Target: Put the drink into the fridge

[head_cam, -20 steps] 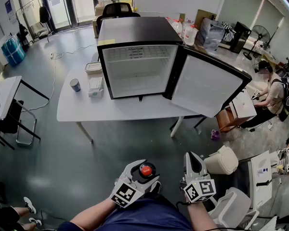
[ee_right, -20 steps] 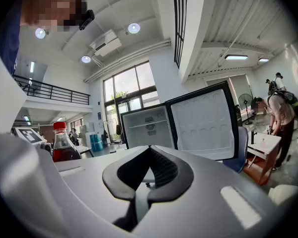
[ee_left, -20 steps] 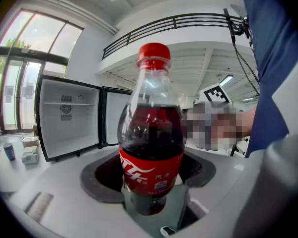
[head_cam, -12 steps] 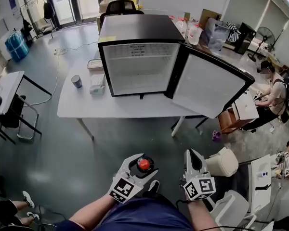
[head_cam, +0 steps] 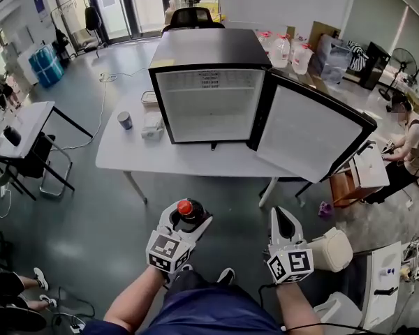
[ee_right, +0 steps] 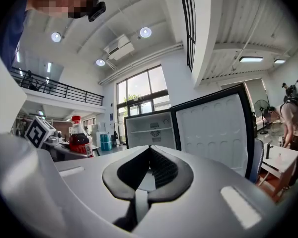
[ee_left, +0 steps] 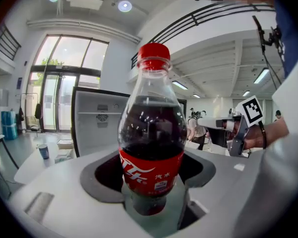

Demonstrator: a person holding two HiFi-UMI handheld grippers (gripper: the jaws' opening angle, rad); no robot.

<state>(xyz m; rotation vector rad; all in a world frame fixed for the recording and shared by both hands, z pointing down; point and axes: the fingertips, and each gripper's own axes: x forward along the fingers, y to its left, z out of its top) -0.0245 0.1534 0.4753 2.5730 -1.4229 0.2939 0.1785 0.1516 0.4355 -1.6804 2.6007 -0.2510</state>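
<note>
The left tongs (head_cam: 187, 219) stand wide around the lower body of a cola bottle (ee_left: 151, 133). They hold it upright, red cap on top, low in front of the person and well apart from the fridge (head_cam: 211, 107). The fridge sits on the white table (head_cam: 126, 158) with its compartment bare and one thin shelf near the top. Its door (head_cam: 313, 135) swings out to the right. The right tongs (head_cam: 283, 220) are pressed together with nothing between them.

The step in hand looks like the carry toward the fridge. To do it well, keep the bottle vertical and the grip steady. Approach straight at the opening rather than from the door side, and bring the cap in under the shelf. Set the base flat on the compartment floor before letting go. The right tongs are then free for the door.
</note>
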